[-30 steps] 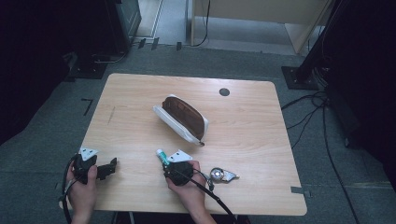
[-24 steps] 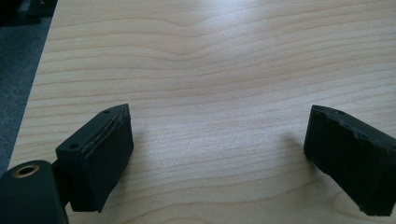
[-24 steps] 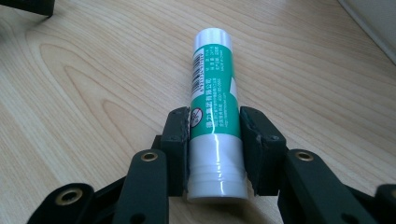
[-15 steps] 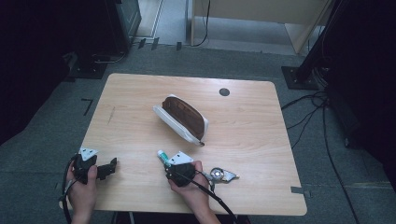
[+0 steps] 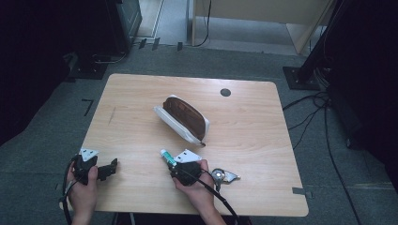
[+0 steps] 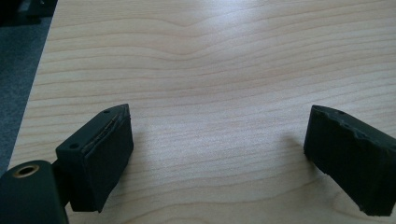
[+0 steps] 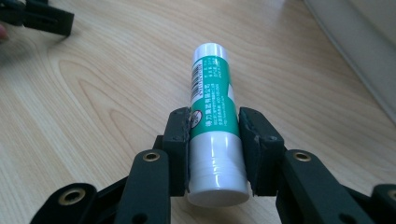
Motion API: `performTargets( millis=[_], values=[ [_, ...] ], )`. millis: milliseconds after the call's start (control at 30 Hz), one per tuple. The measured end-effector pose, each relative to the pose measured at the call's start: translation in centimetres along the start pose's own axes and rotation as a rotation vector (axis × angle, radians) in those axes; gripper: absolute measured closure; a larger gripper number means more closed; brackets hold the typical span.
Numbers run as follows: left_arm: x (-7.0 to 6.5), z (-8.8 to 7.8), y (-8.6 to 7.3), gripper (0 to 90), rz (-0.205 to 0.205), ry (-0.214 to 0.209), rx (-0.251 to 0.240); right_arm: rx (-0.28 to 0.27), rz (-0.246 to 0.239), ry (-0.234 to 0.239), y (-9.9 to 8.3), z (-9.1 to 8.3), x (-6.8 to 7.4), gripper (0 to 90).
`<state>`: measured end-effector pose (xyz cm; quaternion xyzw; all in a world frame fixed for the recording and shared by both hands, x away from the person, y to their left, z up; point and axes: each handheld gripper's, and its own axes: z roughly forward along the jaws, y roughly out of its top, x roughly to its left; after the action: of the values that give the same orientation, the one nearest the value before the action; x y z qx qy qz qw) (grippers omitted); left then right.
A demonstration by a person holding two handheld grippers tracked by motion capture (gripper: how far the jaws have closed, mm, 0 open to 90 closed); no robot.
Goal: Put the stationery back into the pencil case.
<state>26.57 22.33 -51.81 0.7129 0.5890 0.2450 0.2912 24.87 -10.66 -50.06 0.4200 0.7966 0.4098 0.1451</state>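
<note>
right claw (image 7: 215,135) pinching glue stick (image 7: 212,107), unmoved since earlier; left claw (image 6: 219,154) spread; pouch (image 5: 184,117) unchanged

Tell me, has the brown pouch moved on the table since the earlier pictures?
No. The brown pouch lies at the same spot relative to the table's dark round hole.
</note>
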Motion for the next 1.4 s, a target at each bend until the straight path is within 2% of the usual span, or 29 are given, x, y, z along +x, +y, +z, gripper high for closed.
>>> performTargets(
  millis=[400,633,1167,1400],
  values=[
    [0.0,0.0,0.0,8.5,0.000,0.000,0.000,-0.049,-0.012,0.015,2.2,-2.2,-0.8,65.3],
    [0.0,0.0,0.0,8.4,0.000,0.000,0.000,-0.043,-0.015,0.034,3.1,-3.0,-1.5,65.3],
    [0.0,0.0,0.0,8.4,0.000,0.000,0.000,-0.066,-0.013,0.021,5.2,-4.8,-3.1,65.3],
    [0.0,0.0,0.0,8.4,0.001,0.000,0.001,-0.103,-0.012,0.010,6.7,-5.9,-4.0,65.3]
  ],
)
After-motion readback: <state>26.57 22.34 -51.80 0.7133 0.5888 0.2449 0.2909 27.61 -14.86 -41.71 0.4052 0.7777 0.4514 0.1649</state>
